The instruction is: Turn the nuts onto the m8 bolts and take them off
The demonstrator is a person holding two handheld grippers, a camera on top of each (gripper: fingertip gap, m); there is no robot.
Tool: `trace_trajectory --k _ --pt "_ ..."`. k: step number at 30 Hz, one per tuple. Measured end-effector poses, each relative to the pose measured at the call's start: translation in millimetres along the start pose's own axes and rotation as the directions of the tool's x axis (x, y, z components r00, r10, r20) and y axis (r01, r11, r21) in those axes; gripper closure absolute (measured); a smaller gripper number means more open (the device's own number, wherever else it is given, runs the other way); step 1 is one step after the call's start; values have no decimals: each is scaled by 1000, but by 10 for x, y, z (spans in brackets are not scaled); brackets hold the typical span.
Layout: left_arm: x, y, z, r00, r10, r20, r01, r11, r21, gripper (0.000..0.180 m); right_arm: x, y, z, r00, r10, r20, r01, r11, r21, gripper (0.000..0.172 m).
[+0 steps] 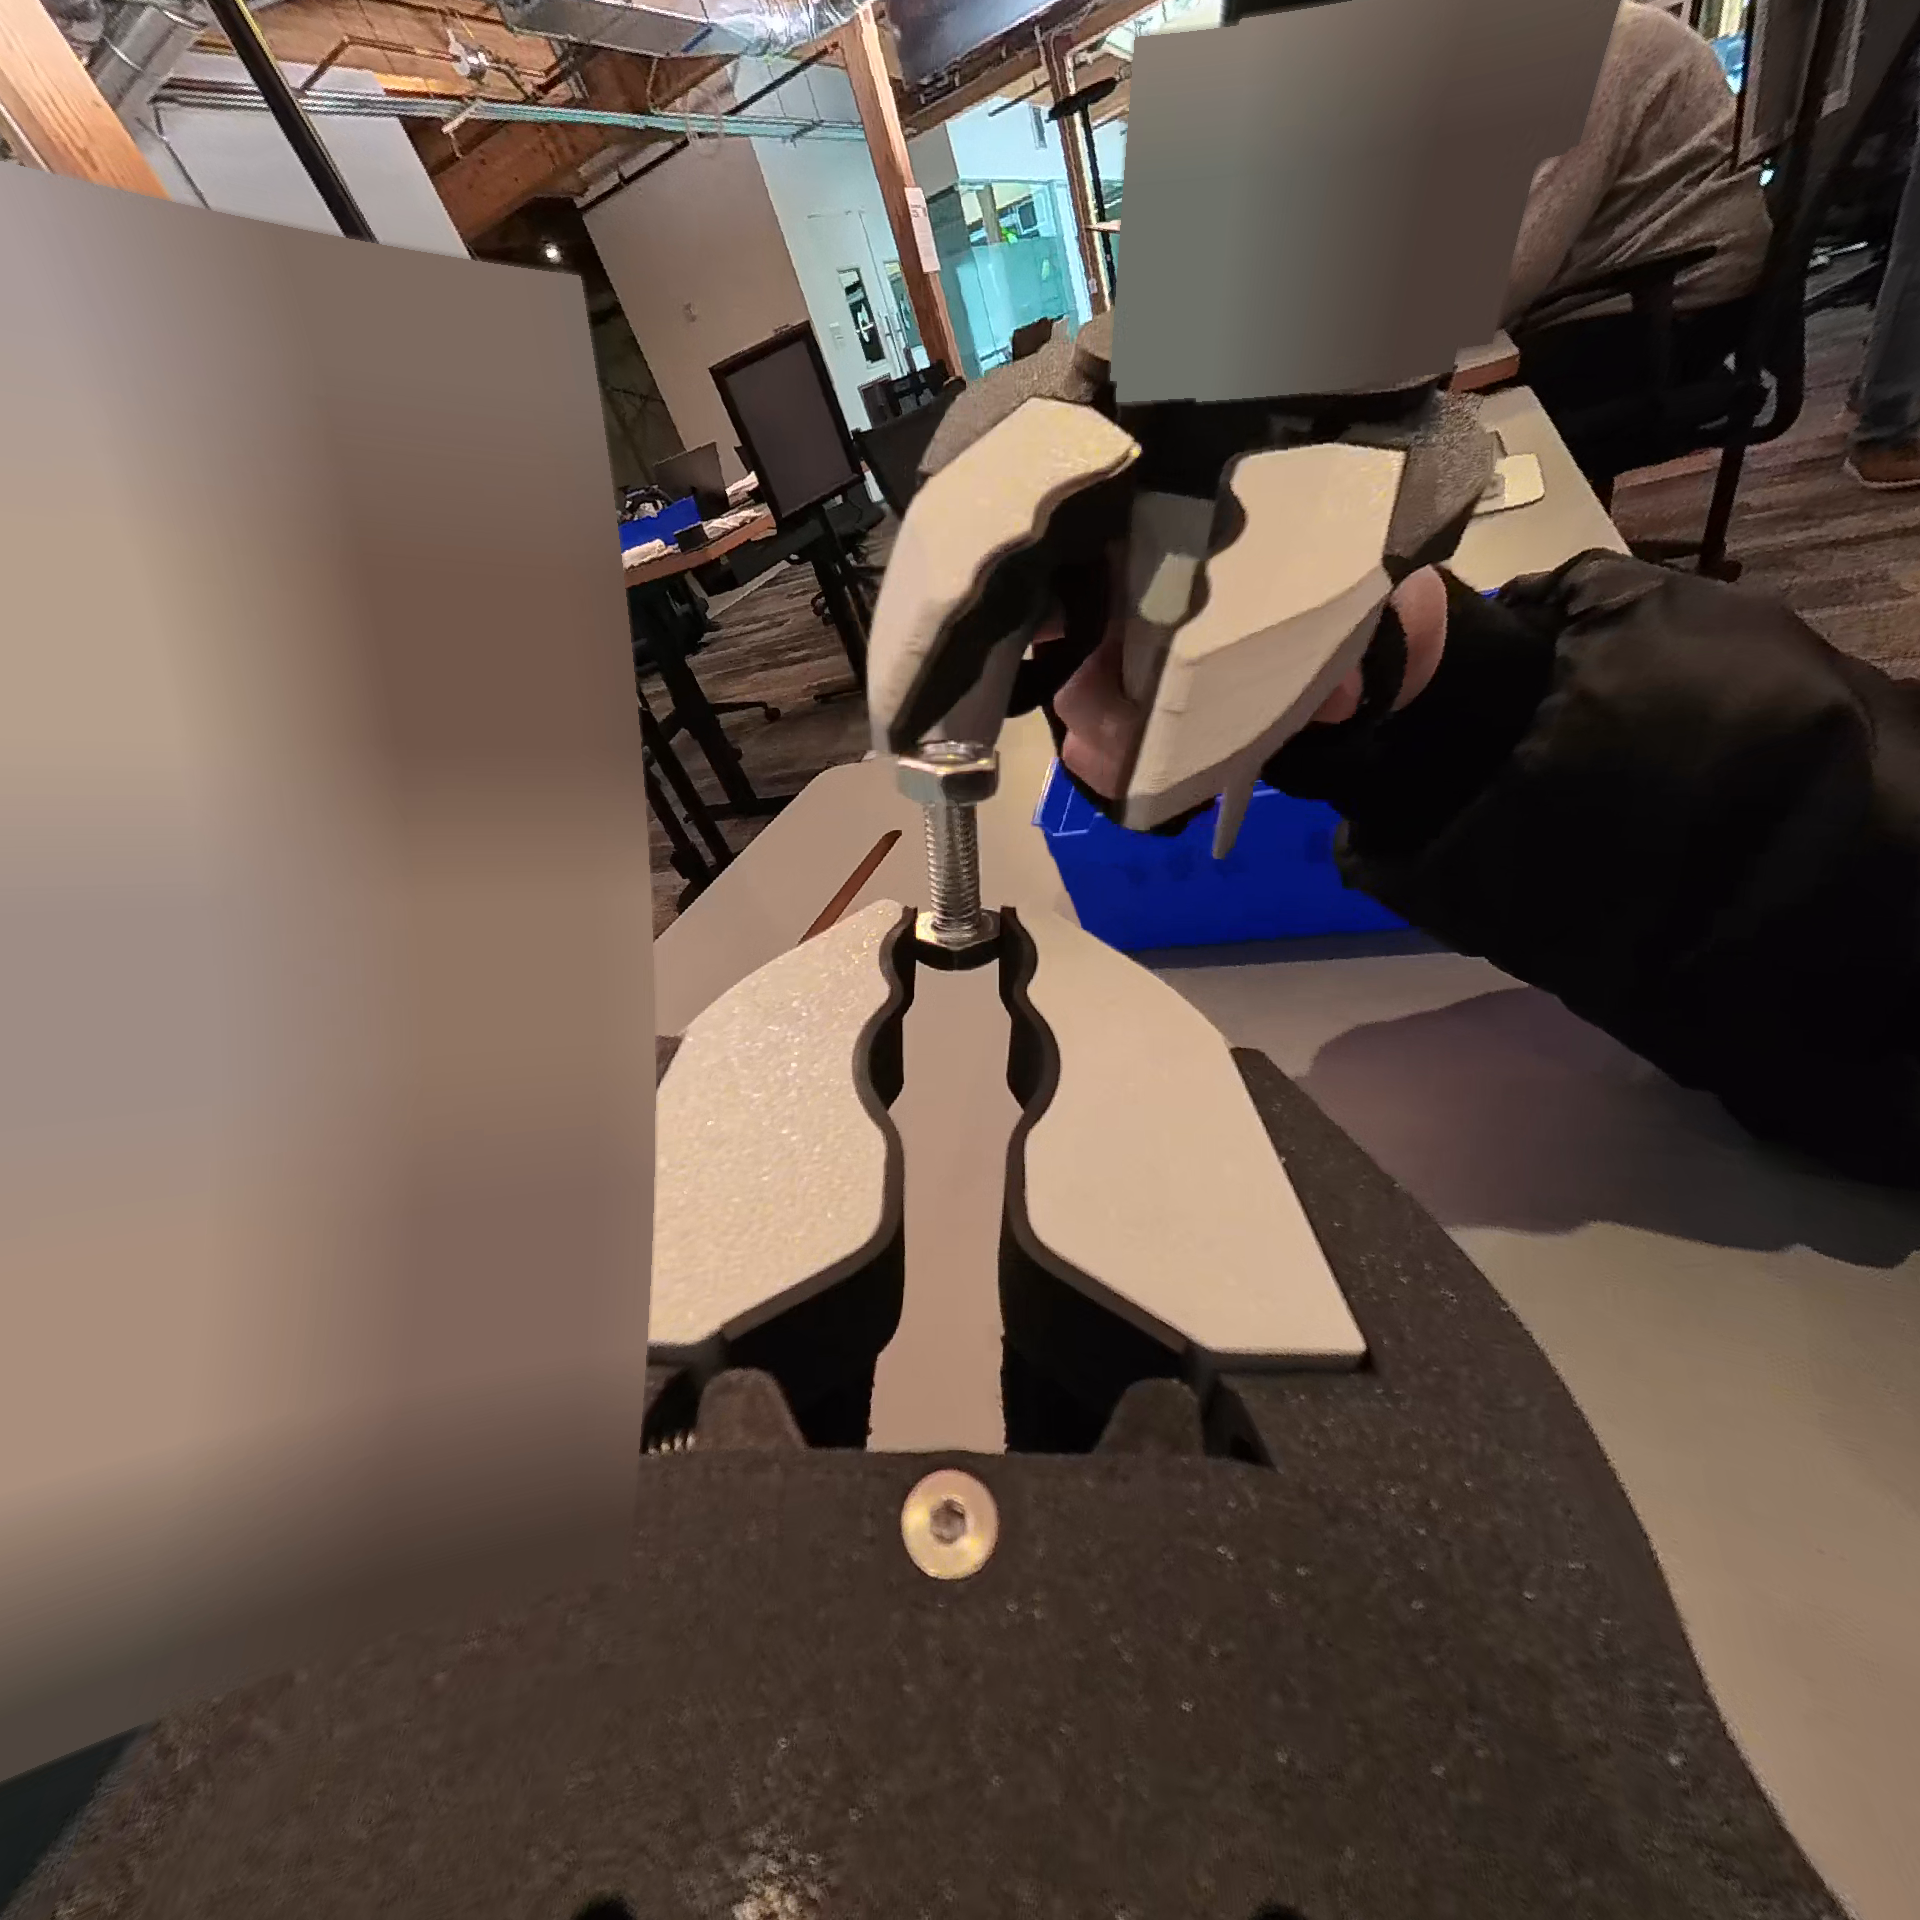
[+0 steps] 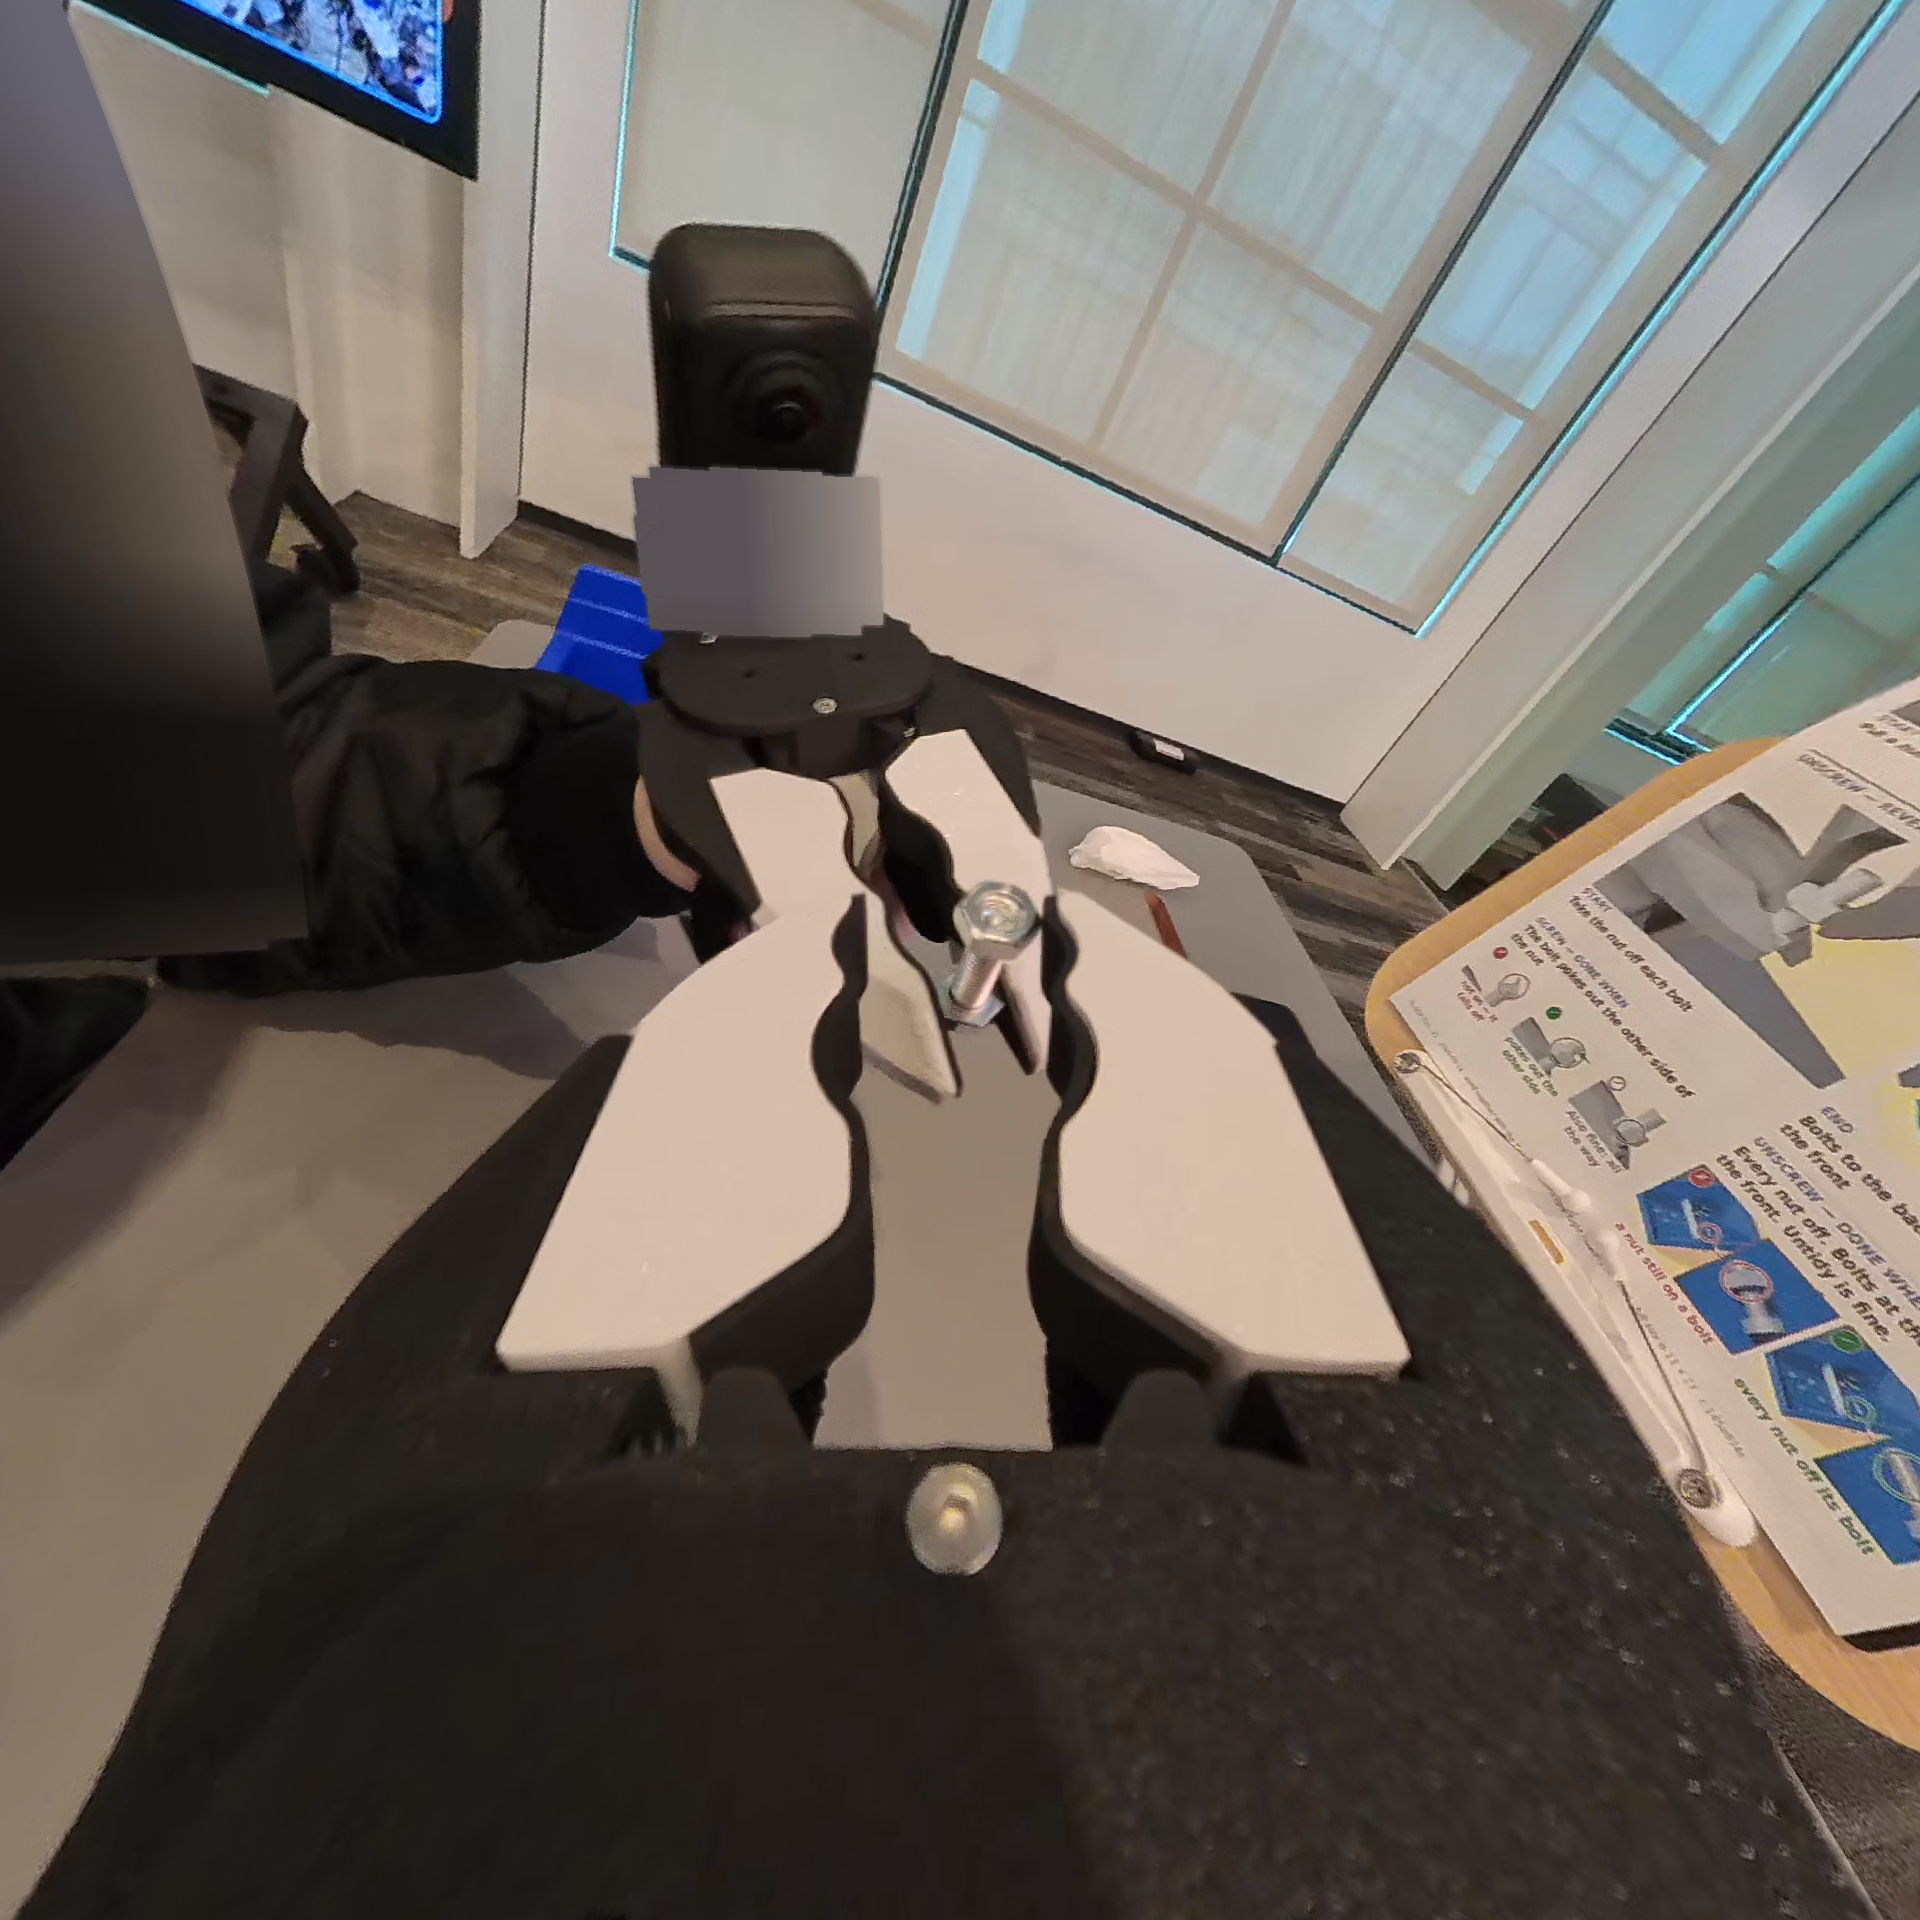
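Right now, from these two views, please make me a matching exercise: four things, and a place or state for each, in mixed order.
Things:
1. bolt
2. blue bin
3. white tissue
4. printed sheet

Places or states:
a. on the wooden board
b. upright, gripped by the left gripper
c. crumpled on the grey table
d. next to the gloved hand

Pairs: 1-b, 2-d, 3-c, 4-a

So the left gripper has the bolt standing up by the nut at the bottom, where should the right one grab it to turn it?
Grab the hex head at the top of the bolt, closing on two opposite flat sides from above. The flats give grip; the threaded shaft is round and would likely slip. The left gripper clamps the nut below, and the right gripper is open around the head.
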State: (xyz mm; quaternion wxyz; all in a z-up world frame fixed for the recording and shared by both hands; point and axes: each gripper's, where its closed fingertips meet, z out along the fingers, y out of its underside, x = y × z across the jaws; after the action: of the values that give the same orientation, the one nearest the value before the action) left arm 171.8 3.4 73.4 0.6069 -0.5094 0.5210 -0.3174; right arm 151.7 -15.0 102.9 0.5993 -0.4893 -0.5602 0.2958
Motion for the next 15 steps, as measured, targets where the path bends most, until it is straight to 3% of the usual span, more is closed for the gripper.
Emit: trace_trajectory --k 2,4,9,15 --pt "-43 0 -19 1000 -12 12 12 1000 4 165 -10 7 -33 1000 3 11 -3 1000 -12 146" --pt "-66 -13 -41 999 -32 11 31 999 17 165 -24 -29 -70 999 25 34 -25 1000 11 161" --pt "46 -20 2 1000 -8 -28 9 1000 13 165 55 -62 -30 1000 14 -23 -13 998 54 140" --pt "191 -122 -20 994 -18 -111 26 998 66 165 -60 -59 -27 997 17 71 -23 996 87 145"
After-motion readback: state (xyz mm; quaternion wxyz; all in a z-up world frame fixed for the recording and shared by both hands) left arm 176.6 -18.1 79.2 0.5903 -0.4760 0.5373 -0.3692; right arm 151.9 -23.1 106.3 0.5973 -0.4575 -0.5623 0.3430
